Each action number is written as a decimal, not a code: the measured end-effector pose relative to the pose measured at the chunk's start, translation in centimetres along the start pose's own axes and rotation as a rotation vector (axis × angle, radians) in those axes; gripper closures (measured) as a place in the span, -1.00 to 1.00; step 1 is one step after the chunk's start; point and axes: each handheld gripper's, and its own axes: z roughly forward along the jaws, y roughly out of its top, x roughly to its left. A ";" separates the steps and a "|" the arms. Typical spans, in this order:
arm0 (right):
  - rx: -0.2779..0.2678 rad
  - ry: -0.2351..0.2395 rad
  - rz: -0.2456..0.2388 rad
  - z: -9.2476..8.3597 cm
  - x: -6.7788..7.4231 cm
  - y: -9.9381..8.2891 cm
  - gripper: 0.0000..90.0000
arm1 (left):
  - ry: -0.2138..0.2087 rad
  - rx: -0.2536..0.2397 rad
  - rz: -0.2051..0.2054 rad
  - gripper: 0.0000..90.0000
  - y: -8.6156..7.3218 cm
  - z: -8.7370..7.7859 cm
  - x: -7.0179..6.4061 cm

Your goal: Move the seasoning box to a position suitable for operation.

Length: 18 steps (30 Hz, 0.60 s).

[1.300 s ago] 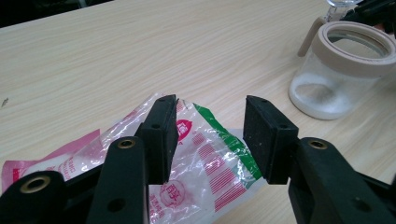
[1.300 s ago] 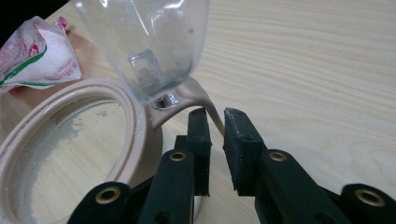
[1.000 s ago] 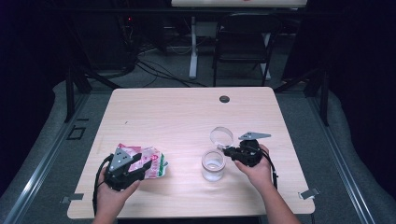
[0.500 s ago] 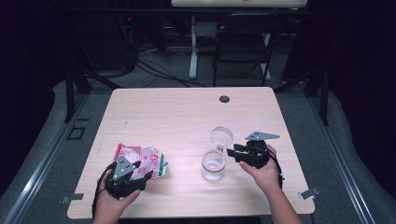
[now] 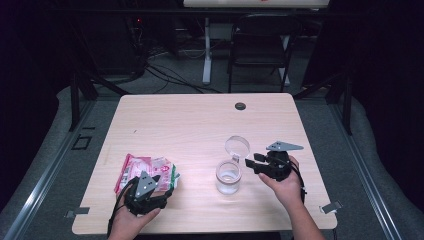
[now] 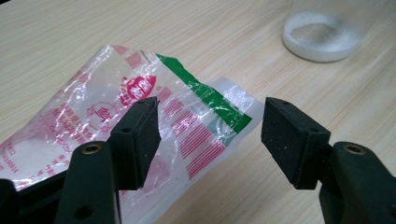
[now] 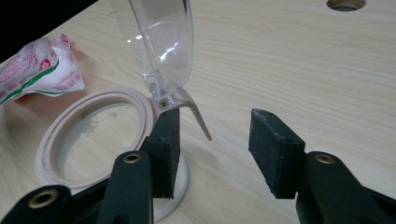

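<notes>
A crinkled plastic bag [image 6: 154, 126] lies flat on the bench [image 5: 200, 125] beneath the left hand-held gripper [image 6: 210, 135], whose jaws have just been opening and stand spread, pinching nothing. Just off the right hand-held gripper [image 7: 212, 149], likewise freshly opened and empty, stands a glass jar [image 7: 100, 140] with its hinged lid [image 7: 159, 42] raised.

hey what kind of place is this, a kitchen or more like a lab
Likely a lab or recording studio, not a kitchen: a bare wooden table stands on grey flooring, with tangled cables and a folding chair behind, all in dark surroundings.
</notes>
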 end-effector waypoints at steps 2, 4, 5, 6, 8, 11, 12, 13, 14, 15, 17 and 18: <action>-0.009 0.004 0.004 -0.1 0.0 -0.1 0.18 | 0.010 0.004 0.014 -0.18 0.0 0.2 -0.1; -0.004 0.000 0.002 -0.2 0.0 -0.1 0.18 | 0.021 0.010 0.026 -0.20 0.1 0.4 -0.2; -0.004 0.000 0.002 -0.2 0.0 -0.1 0.18 | 0.021 0.010 0.026 -0.20 0.1 0.4 -0.2; -0.006 -0.001 0.003 -0.3 0.1 -0.2 0.18 | 0.020 0.006 0.026 -0.20 0.2 0.4 -0.3; -0.008 -0.004 -0.005 -0.5 0.2 -0.4 0.18 | 0.006 0.002 0.035 -0.21 0.3 0.5 -0.4; -0.012 -0.007 0.001 -0.7 0.1 -0.5 0.17 | 0.020 0.034 0.063 -0.21 0.4 1.2 -0.8; -0.013 -0.008 0.004 -0.7 0.1 -0.5 0.17 | 0.033 0.044 0.070 -0.21 0.4 1.4 -0.9; -0.013 -0.008 0.004 -0.7 0.1 -0.5 0.17 | 0.033 0.044 0.070 -0.21 0.4 1.4 -0.9; -0.016 -0.014 0.003 -0.8 0.1 -0.6 0.17 | 0.045 0.045 0.075 -0.20 0.5 1.6 -0.9; -0.012 -0.017 0.001 -0.9 0.1 -0.7 0.17 | 0.051 0.053 0.080 -0.19 0.5 2.0 -0.8; -0.014 -0.015 0.003 -0.9 0.1 -0.7 0.17 | 0.052 0.054 0.073 -0.18 0.4 2.3 -0.7; -0.019 -0.015 0.006 -1.1 0.0 -0.9 0.17 | 0.056 0.061 0.068 -0.17 0.4 2.5 -0.5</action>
